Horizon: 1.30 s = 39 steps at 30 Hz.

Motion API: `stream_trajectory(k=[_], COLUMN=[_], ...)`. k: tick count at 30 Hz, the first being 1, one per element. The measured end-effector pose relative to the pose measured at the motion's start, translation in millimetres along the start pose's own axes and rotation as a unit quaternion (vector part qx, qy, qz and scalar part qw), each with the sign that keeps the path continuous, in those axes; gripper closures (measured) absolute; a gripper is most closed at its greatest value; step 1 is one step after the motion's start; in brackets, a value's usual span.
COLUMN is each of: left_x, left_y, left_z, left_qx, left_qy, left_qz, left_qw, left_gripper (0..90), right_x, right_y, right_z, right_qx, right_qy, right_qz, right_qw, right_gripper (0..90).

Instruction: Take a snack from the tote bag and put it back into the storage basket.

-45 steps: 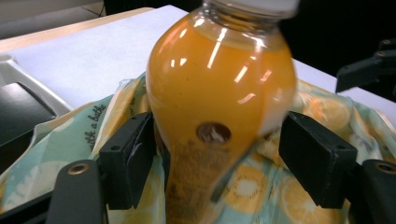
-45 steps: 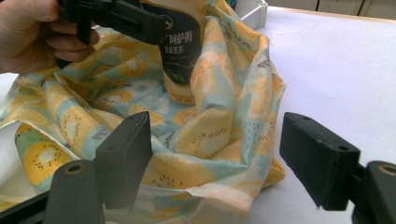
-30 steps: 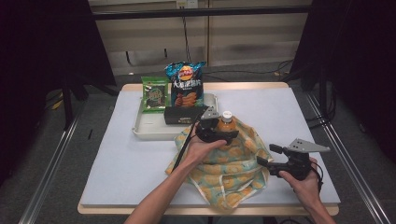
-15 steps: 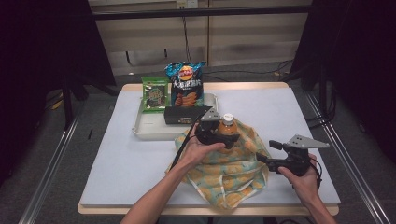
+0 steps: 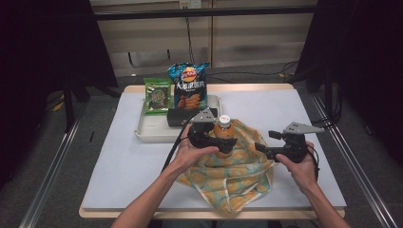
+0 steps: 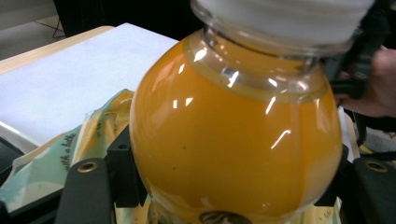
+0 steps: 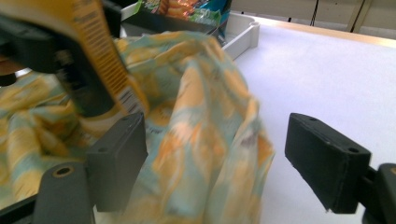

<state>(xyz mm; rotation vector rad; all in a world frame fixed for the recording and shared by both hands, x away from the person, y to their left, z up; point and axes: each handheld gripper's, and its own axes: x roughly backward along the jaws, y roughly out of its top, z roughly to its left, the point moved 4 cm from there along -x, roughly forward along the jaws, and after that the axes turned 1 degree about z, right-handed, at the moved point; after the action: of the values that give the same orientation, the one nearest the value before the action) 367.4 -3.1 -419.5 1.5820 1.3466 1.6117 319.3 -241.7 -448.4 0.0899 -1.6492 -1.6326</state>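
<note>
A patterned cloth bag lies crumpled at the near edge of the white surface. Above it, the left gripper pinches an orange juice bottle between its jaws. The right gripper hangs beside the bag, its jaws spread and just opening, a fold of cloth loose between them; behind stands a tray of snack packets.

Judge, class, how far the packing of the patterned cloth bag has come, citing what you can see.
Done: the left tongs grip the orange juice bottle, held above the cloth bag.

In hand: the right tongs stand open around a fold of the bag's edge, their jaws having just been opening.

Left: the bottle is not inside the bag yet; the chip bag and green packet wait in the tray.
</note>
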Motion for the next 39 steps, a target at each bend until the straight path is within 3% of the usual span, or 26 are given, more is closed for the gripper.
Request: stream_trajectory(k=[6,10,13,15,17,19,24,32,39], left_x=[14.1,23.2,31.0,38.7,44.9,50.8,67.8,93.3,109.8], left_y=[3.1,3.6,2.0,2.6,4.0,5.2,9.3,14.5,13.2], left_z=[3.1,4.5,6.8,9.0,11.8,14.1,19.5,33.7,46.4], left_qx=[-0.004,-0.002,-0.005,0.002,-0.002,-0.003,-0.005,-0.005,-0.001], left_qy=[-0.006,-0.005,-0.004,-0.016,-0.008,-0.005,-0.001,0.027,0.046], left_qz=[-0.009,-0.019,-0.015,-0.024,-0.024,-0.025,-0.039,-0.050,-0.053], left_qw=[0.9999,0.9998,0.9999,0.9996,0.9997,0.9997,0.9992,0.9984,0.9975], left_gripper=[31.2,31.2,31.2,31.2,31.1,31.2,31.2,31.2,31.2], right_x=[-17.5,-35.1,-50.3,-56.9,-59.6,-57.2,-38.8,-10.2,9.6], right_y=[11.3,13.8,12.6,10.1,6.3,4.2,2.6,-12.1,-24.5], right_z=[-10.6,-8.7,-6.9,-6.5,-5.7,-3.8,-0.9,6.6,-1.0], right_qx=[-0.003,-0.007,0.000,0.002,0.015,0.018,0.017,0.032,0.024], right_qy=[0.000,0.017,0.021,0.025,0.020,0.025,0.024,0.032,0.025], right_qz=[0.006,0.011,0.032,0.046,0.054,0.050,0.050,0.051,0.045], right_qw=[1.0000,0.9998,0.9993,0.9986,0.9982,0.9983,0.9983,0.9977,0.9984], right_gripper=[20.6,21.4,22.2,33.0,51.1,68.4,86.1,89.3,89.4])
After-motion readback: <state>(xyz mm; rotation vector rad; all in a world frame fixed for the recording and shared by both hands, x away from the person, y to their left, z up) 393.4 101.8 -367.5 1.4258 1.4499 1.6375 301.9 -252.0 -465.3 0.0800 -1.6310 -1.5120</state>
